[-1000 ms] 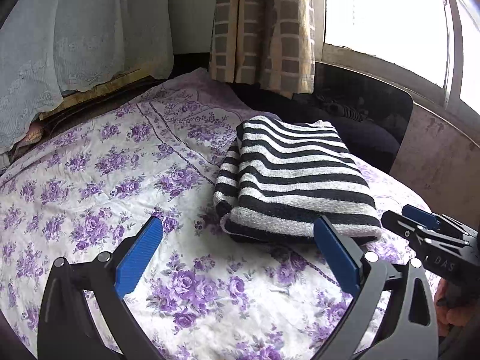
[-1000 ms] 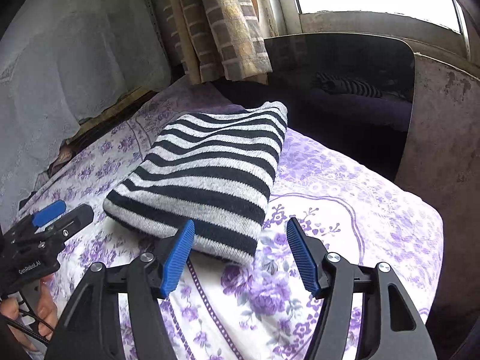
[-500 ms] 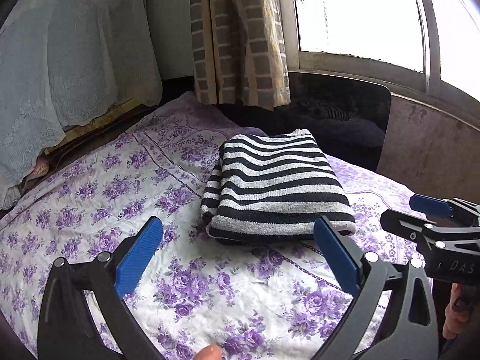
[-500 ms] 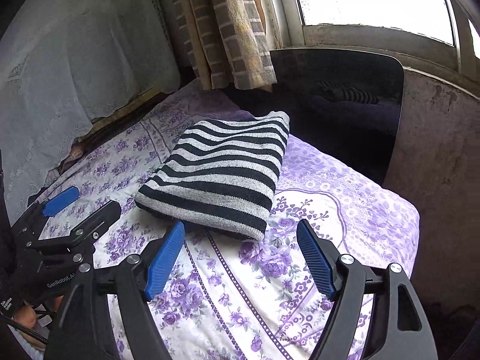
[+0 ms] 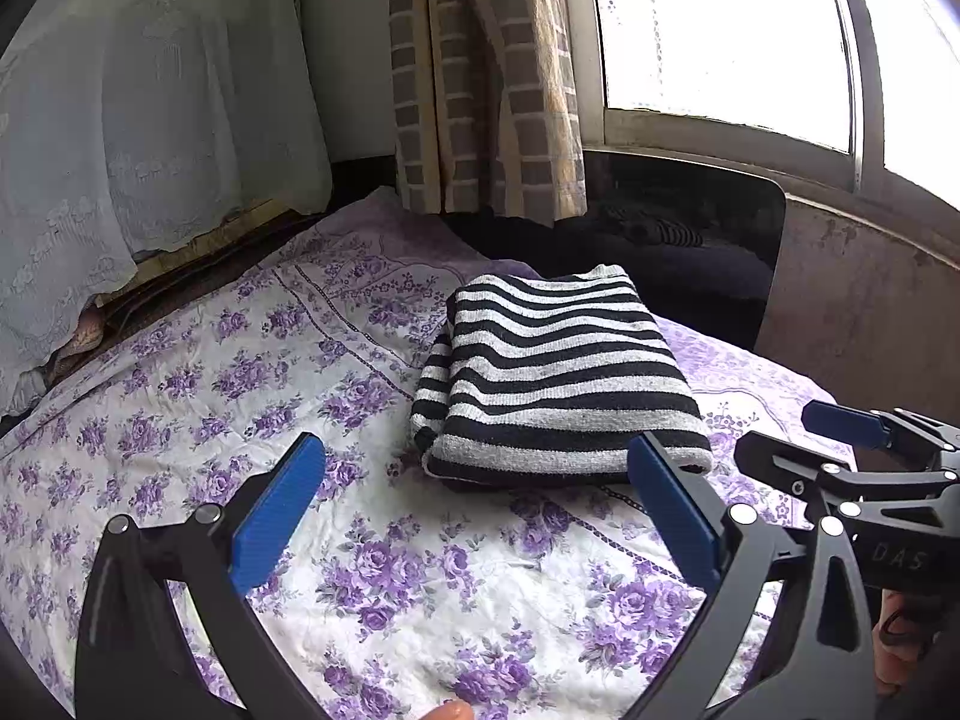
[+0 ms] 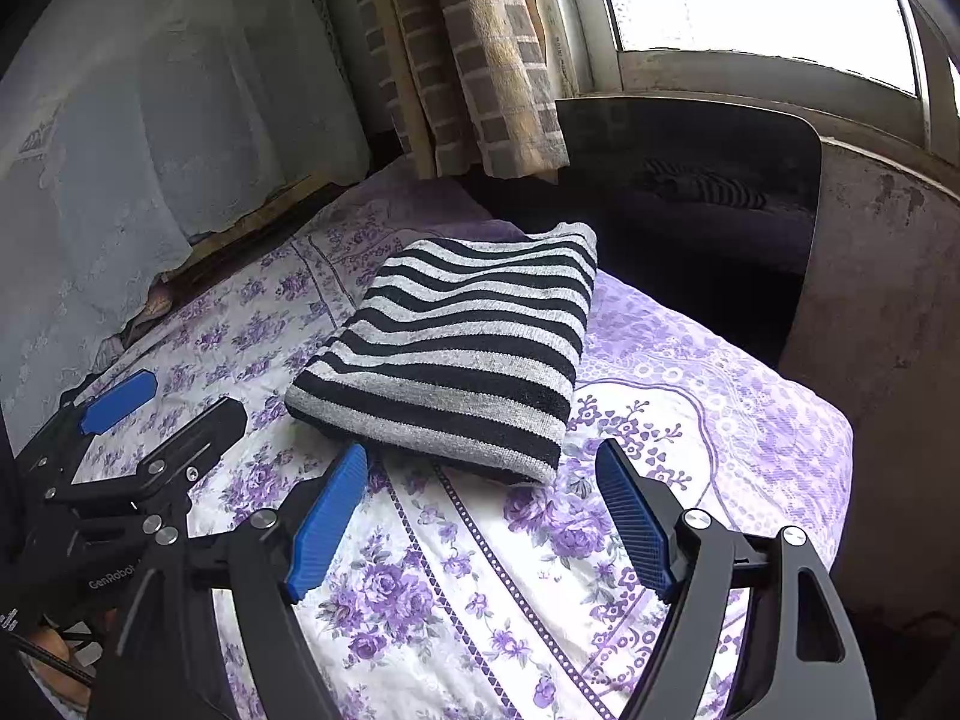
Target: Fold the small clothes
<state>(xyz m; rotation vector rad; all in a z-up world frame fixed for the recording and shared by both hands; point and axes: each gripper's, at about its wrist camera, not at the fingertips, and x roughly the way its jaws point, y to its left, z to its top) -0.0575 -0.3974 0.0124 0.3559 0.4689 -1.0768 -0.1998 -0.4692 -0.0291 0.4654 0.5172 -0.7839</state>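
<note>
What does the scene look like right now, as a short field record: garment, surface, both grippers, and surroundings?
garment: black-and-white striped knit garment, folded into a neat rectangle, lying flat
surface: purple floral bedsheet
left gripper: open, nothing between its jaws, short of the garment's near edge
right gripper: jaws have just been opening, now open and empty, clear of the garment
contact: neither gripper touches the garment
surroundings: checked curtain and window behind the bed; white lace cloth at left
fold state: looks finished
</note>
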